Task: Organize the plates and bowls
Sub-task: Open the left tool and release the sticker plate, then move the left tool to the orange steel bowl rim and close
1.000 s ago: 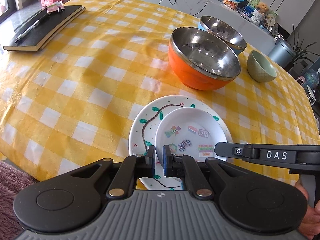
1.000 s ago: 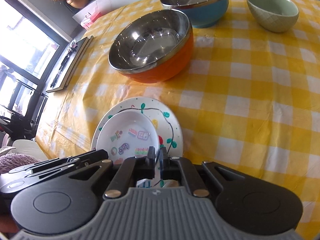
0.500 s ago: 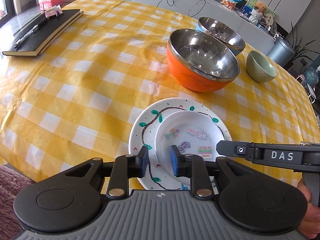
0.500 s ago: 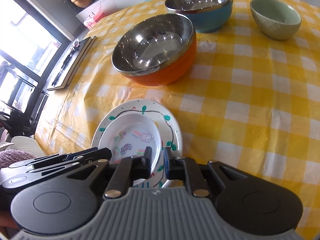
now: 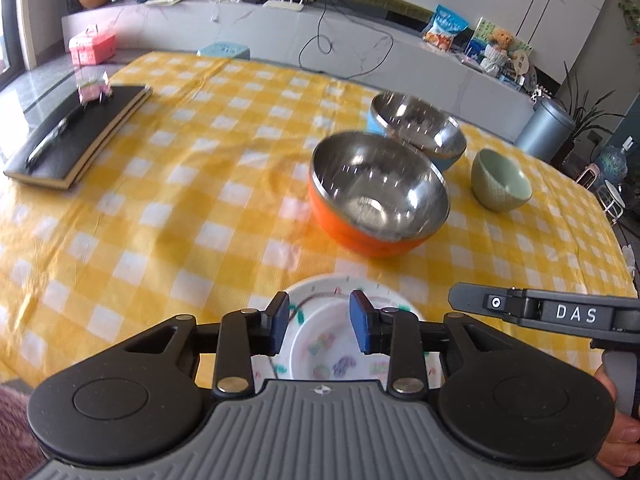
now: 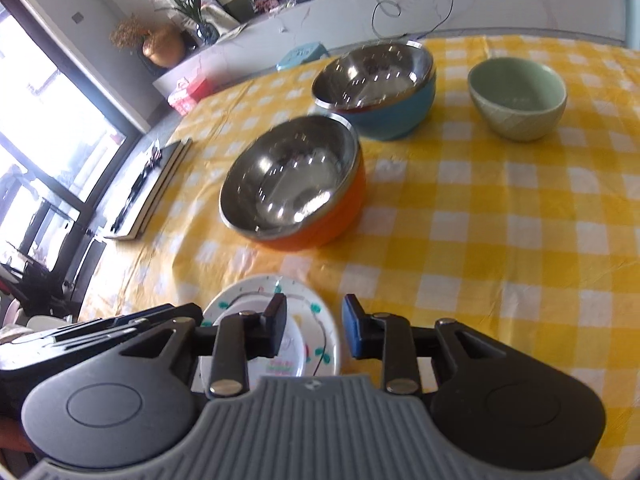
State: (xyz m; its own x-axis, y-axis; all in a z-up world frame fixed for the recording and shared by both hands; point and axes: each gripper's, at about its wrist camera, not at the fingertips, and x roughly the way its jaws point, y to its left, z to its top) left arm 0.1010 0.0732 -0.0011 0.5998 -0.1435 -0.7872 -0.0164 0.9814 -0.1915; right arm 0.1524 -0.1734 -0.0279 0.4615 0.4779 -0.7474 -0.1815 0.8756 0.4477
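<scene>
Table [image 5: 168, 184], yellow check cloth, carries everything. Both views motion-blurred, so treat fine detail as approximate.

Orange bowl [image 5: 378, 196], steel-lined, biggest piece, sits at 12 o'clock from the plates, well apart. Blue bowl [image 5: 420, 130], also steel-lined, is just behind it at 1 o'clock; rims look close, can't tell if touching. Right wrist view shows it tilted [image 6: 380, 88], apparently with something dark under its rim, maybe nested on another bowl, can't confirm. Green bowl [image 5: 502, 180] stands alone at 2 o'clock from the orange one, upright, mouth up.

Large plate [image 5: 320, 286], vine pattern, lies at the near table edge with the small plate [image 5: 332, 344] stacked inside it. Judgement: plates are done, small on large so the stack sits stable and nothing overhangs. Bowls remain loose, so nesting them is the remaining work.

Black notebook [image 5: 76, 136] with pen at 10 o'clock, far side, out of the work zone.

Left gripper [image 5: 320, 322]: fingers wide apart, empty, above the plate stack, not touching it. Right gripper [image 6: 314, 326]: fingers wide too, empty, over the stack's right rim. Both pointing toward 12 o'clock, which suits a reach for the orange bowl next. Thin steel rim, so expect a rim pinch; slick surface, slip risk.
</scene>
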